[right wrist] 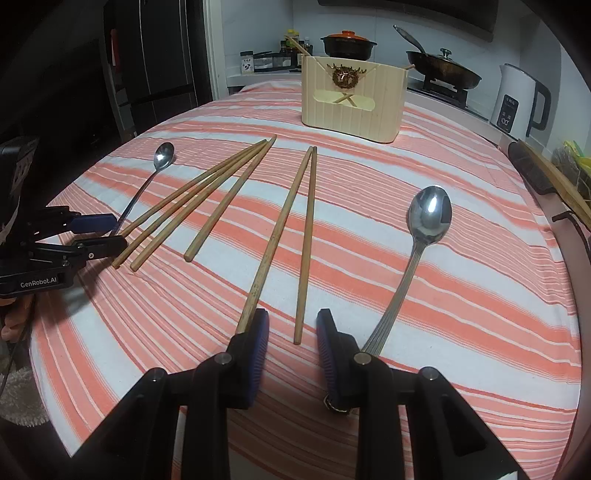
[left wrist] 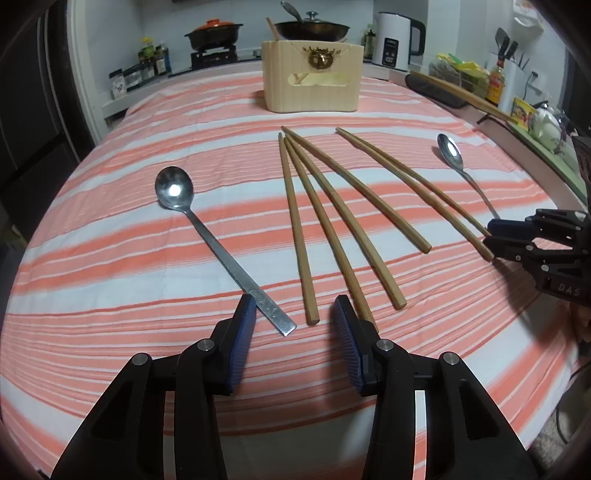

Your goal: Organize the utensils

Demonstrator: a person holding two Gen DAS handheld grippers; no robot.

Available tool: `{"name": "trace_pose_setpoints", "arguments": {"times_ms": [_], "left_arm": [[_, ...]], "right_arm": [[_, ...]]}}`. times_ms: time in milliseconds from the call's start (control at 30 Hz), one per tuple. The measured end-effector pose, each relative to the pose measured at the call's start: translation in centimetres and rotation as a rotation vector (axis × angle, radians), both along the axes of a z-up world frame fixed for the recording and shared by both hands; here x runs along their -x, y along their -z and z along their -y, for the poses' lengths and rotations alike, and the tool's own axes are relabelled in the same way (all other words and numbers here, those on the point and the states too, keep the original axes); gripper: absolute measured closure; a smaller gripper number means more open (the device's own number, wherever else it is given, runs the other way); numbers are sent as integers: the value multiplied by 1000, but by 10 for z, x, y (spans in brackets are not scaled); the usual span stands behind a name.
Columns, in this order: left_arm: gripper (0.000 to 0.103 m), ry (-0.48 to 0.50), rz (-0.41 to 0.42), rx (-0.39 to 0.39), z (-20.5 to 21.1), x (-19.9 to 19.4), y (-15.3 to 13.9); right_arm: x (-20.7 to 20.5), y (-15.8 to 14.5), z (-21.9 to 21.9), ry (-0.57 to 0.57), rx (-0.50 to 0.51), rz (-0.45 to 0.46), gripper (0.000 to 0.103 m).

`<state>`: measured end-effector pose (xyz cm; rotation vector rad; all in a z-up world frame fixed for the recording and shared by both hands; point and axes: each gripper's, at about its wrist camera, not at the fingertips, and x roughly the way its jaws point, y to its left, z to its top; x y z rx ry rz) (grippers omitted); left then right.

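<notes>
Several wooden chopsticks (left wrist: 325, 218) lie fanned on the striped cloth; they also show in the right wrist view (right wrist: 221, 199). A long flat-handled steel spoon (left wrist: 207, 229) lies left of them, and a second steel spoon (left wrist: 458, 162) lies at the right, large in the right wrist view (right wrist: 424, 229). A wooden utensil holder (left wrist: 312, 77) stands at the far side, also in the right wrist view (right wrist: 352, 99). My left gripper (left wrist: 293, 310) is open and empty over the near chopstick ends. My right gripper (right wrist: 291, 321) is open and empty, straddling one chopstick's near end.
The striped tablecloth (left wrist: 110, 258) covers the table. Behind stand a stove with a black pot (left wrist: 214, 33) and a wok (left wrist: 312, 29), a white kettle (left wrist: 397, 40), and bottles and a knife block along the right counter (left wrist: 509, 66).
</notes>
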<state>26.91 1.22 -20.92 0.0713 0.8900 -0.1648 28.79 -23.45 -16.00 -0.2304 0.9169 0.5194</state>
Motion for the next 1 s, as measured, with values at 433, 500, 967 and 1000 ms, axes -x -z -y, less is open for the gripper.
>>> {"name": "trace_pose_setpoints", "arguments": {"times_ms": [433,500,967,1000], "left_arm": [[100,-22,32,69,-5,0,-12],[100,-33,55,91,-10,4,-24],[100,-43,261,142,-28,22,-116],[99,-42,271,146,-29,23,-120]], "right_arm": [[4,-9,7,74,-12,48,99],[9,-21,9,80,-38,78,99],[20,-132,1,64,-114,324,99],[20,-138,-1,63,-118,337,99]]}}
